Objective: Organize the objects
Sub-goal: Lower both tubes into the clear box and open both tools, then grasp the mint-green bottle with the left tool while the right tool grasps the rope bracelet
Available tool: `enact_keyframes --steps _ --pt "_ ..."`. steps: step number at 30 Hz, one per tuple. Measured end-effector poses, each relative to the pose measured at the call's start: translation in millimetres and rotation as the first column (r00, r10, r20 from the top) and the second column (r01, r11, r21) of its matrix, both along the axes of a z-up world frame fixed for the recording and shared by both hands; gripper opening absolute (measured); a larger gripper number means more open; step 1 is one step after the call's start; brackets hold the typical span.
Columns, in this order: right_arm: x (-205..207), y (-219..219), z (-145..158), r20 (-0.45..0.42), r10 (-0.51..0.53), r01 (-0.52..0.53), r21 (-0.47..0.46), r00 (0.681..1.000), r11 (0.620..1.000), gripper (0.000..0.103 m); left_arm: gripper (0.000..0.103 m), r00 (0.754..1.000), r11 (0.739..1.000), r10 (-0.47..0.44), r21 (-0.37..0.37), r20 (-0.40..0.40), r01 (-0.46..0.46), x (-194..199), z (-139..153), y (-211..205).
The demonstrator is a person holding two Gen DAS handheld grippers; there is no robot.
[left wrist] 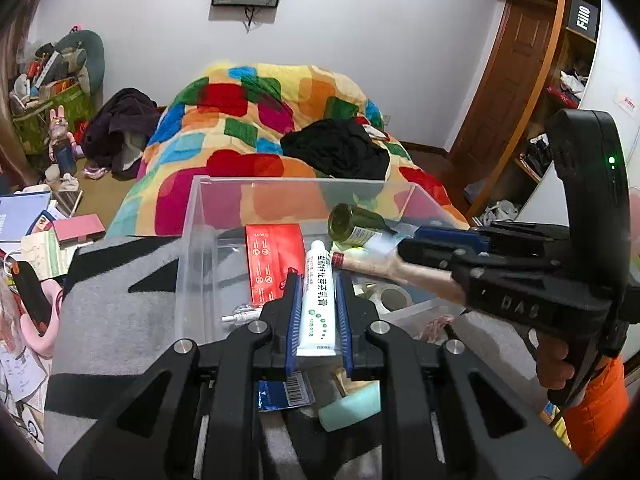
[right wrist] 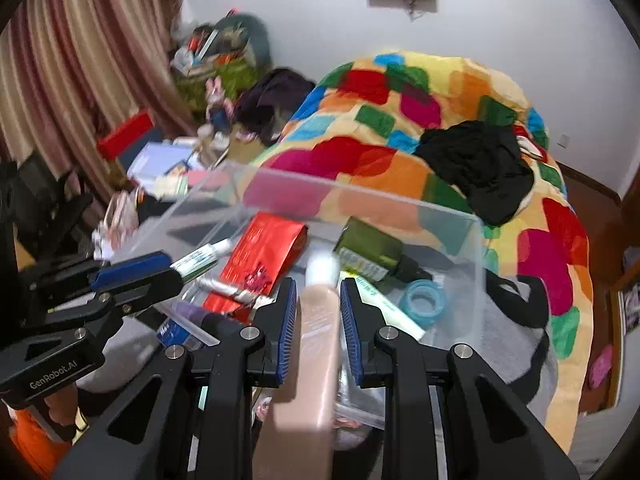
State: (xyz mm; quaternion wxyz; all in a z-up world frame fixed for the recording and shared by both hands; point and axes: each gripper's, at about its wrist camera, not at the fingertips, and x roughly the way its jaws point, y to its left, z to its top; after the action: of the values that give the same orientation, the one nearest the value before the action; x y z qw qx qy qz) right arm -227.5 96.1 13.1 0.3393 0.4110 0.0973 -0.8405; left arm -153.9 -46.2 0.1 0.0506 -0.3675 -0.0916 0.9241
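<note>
Two handheld grippers hover over a clear plastic bin (left wrist: 200,216) that sits on a grey and black cloth at the foot of a bed with a bright patchwork blanket (left wrist: 256,120). In the left wrist view, the left gripper (left wrist: 318,312) fills the lower centre of the frame, its blue pads pinching a white tube with green print (left wrist: 318,308) by its lower half, cap pointing away toward the bin. In the right wrist view, the right gripper (right wrist: 319,328) sits at lower centre, clamped on a pinkish-beige tube with a white cap (right wrist: 316,340), which is blurred. Both tubes are held above the near edge of the bin rather than resting in it. Already inside the bin lie a red foil packet (left wrist: 274,256) at centre, a dark green bottle (left wrist: 354,226) on its side toward the right, and, seen from the right wrist, a blue ring of tape (right wrist: 424,300) at the lower right. The step in hand looks like carrying both tubes to the bin for dropping in. The next move likely calls for bringing each tube past the near wall, over a free patch of floor between the packet and the bottle, then spreading the pads to let go, without the two grippers knocking together.
</note>
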Motion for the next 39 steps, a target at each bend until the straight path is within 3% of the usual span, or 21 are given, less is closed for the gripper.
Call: enact_keyframes --steps 5,12,16,26,29,32,37,39 --pt "15 3 4 -0.025 0.049 -0.049 -0.007 0.998 0.999 0.028 0.017 0.999 0.999 -0.003 -0.038 -0.042 0.001 12 9 4" --pt "38 23 19 -0.056 0.051 -0.054 -0.061 0.997 0.997 0.029 0.017 0.997 0.998 -0.019 -0.064 -0.079 0.014 29 22 8" --pt "50 37 19 -0.069 0.028 -0.033 -0.074 0.997 0.997 0.029 0.026 0.997 0.997 -0.013 -0.072 -0.082 0.007 38 22 5" --pt "67 53 -14 -0.004 0.030 -0.030 -0.060 1.000 0.998 0.035 0.036 1.000 0.996 -0.016 -0.084 0.026 0.018 57 -14 -1" --pt "70 55 -27 0.010 0.012 -0.012 -0.034 1.000 0.999 0.038 0.039 0.997 0.997 -0.045 -0.059 0.070 0.049 58 -27 3" --pt "67 60 -39 0.031 -0.017 0.018 -0.023 0.999 1.000 0.043 0.045 0.993 0.993 -0.081 -0.076 0.088 0.088 58 -36 16" --pt "48 62 -56 0.078 -0.071 0.071 0.004 0.994 0.997 0.043 0.058 0.981 0.977 -0.160 -0.123 0.109 0.173 47 -39 43" --pt "39 62 -64 0.125 -0.079 0.080 -0.007 0.989 0.997 0.043 0.059 0.976 0.973 -0.180 -0.122 0.124 0.195 41 -42 49"
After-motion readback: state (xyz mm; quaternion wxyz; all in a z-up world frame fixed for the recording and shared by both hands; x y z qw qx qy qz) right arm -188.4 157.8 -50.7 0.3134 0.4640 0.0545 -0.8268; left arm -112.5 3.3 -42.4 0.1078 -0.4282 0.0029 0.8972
